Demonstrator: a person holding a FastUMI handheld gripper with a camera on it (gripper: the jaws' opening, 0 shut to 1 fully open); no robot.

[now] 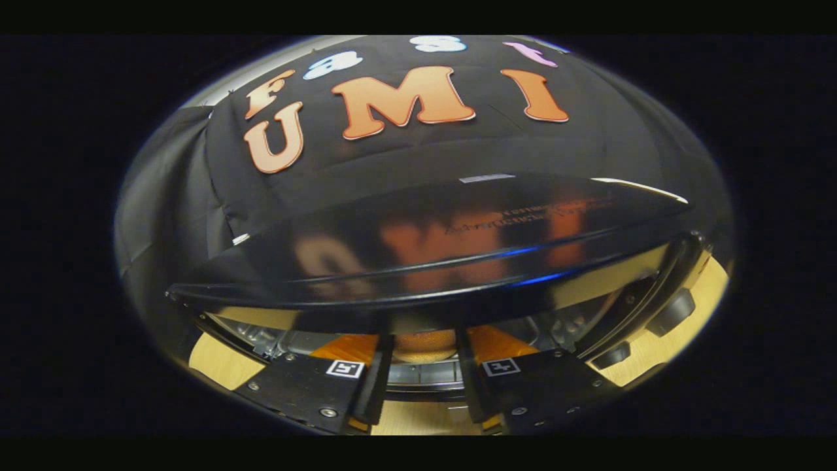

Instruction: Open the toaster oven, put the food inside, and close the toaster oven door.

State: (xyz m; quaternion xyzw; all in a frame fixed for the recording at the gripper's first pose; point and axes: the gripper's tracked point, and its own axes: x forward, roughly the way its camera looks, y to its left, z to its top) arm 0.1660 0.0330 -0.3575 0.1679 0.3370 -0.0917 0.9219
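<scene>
Toaster oven (425, 242) top blocks above the fingers (376, 373).

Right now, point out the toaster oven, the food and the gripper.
toaster oven (418, 229): gripper view, glossy top.
food (425, 343): gripper view, rounded top between the fingers.
gripper (425, 386): gripper view, gap between its fingertips.

The toaster oven (418, 242) stands just ahead of the claw, black and glossy on top, its roof mirroring the wall behind. Its cavity is open, showing bare metal walls. Inside, straight beyond the gap between the fingers, sits the food (425, 343), a round golden-brown bun. Two dark knobs (670, 313) line the oven's right-hand face.
</scene>
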